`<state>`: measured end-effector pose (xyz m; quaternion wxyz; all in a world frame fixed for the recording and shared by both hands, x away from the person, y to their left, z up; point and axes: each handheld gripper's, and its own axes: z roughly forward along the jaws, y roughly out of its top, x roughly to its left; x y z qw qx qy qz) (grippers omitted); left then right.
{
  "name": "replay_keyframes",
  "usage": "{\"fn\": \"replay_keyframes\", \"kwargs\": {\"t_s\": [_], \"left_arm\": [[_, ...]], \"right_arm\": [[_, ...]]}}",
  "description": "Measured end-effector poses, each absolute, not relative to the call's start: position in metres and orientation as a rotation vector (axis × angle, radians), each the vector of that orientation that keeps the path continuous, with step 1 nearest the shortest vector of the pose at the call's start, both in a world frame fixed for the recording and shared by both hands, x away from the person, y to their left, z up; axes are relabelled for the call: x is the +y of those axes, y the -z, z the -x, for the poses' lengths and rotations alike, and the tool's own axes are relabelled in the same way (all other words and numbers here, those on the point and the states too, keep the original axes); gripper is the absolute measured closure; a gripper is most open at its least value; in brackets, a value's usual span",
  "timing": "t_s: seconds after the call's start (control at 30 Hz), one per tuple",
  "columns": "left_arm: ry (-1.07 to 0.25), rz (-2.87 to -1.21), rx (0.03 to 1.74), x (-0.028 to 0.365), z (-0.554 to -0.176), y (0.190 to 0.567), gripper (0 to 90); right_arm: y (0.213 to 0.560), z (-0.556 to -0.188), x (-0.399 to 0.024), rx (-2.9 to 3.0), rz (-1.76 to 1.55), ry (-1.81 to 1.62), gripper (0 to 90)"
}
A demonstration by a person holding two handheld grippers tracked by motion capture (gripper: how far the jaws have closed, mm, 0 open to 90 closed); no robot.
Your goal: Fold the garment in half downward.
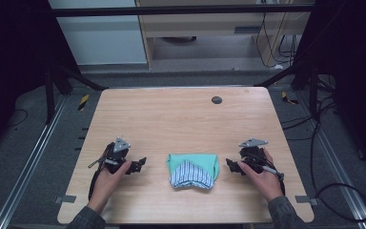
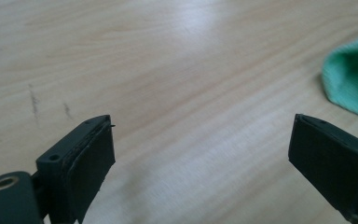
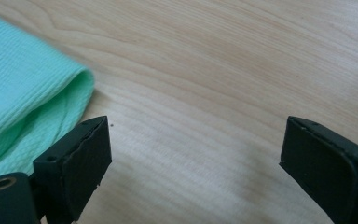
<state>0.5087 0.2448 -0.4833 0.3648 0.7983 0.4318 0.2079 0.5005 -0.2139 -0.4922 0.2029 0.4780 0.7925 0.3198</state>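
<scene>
A light wood counter [image 1: 181, 114] is seen from the high view, with a folded bundle of cloth [image 1: 193, 170] lying near its near edge, roughly centred between the two tools. The bundle is made of a mint-green ribbed cloth [image 1: 195, 160] on the far side and a blue-and-white striped cloth [image 1: 190, 175] on the near side, the striped part overlapping the green one. The left tool [image 1: 140, 164] is held by the left hand [image 1: 108, 177] just to the left of the bundle, apart from it, its jaws pointed right toward the cloth. The right tool [image 1: 229, 165] is held by the right hand [image 1: 262, 177] just to the right of the bundle, jaws pointed left. In the left gripper view the left tool [image 2: 200, 154] is seen released, jaws spread wide over bare wood, nothing between them; the green cloth's edge [image 2: 352, 79] is seen at the far right. In the right gripper view the right tool [image 3: 196, 154] is likewise released, jaws wide apart and empty; the green ribbed cloth [image 3: 23, 93] lies at the left, its folded edge just beside the left jaw, contact not determinable. A small dark round grommet [image 1: 217, 99] is set in the counter toward the far side. Cables [image 1: 333, 191] are seen on the floor to the right.
</scene>
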Motion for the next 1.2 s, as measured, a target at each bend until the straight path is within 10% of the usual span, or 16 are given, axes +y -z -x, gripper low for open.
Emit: {"fn": "replay_keyframes", "kwargs": {"t_s": [1.2], "left_arm": [[-0.56,-2.057,1.258,0.264,-0.552,0.508,2.1]], "right_arm": [[0.508,-0.563,-0.228,2.016,-1.509,-0.848,9.3]]}}
